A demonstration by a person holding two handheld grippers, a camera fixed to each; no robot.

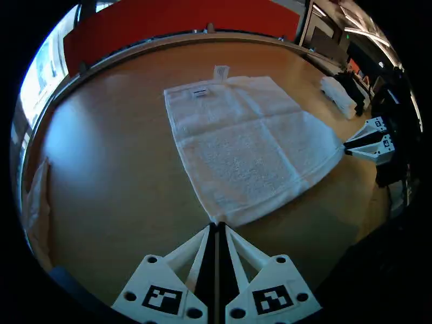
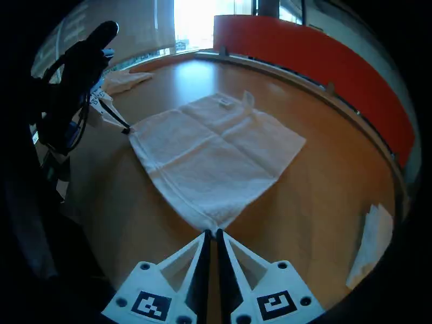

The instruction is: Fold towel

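Flat mid wooden table (image 1: 108, 162): white towel (image 1: 243, 140), adjacent near corners pinched by left gripper (image 1: 217, 225) and right gripper (image 2: 212, 233), both tongs pressed together on bare tips. Could slip or skew on lift, bite too thin. Long axis seemingly held edge to far edge, tag (image 1: 221, 72) pointing far.

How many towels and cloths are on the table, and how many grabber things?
spread towel: 1
other white cloth piles: 2
grippers: 2, the left gripper and the right gripper
Total: 5
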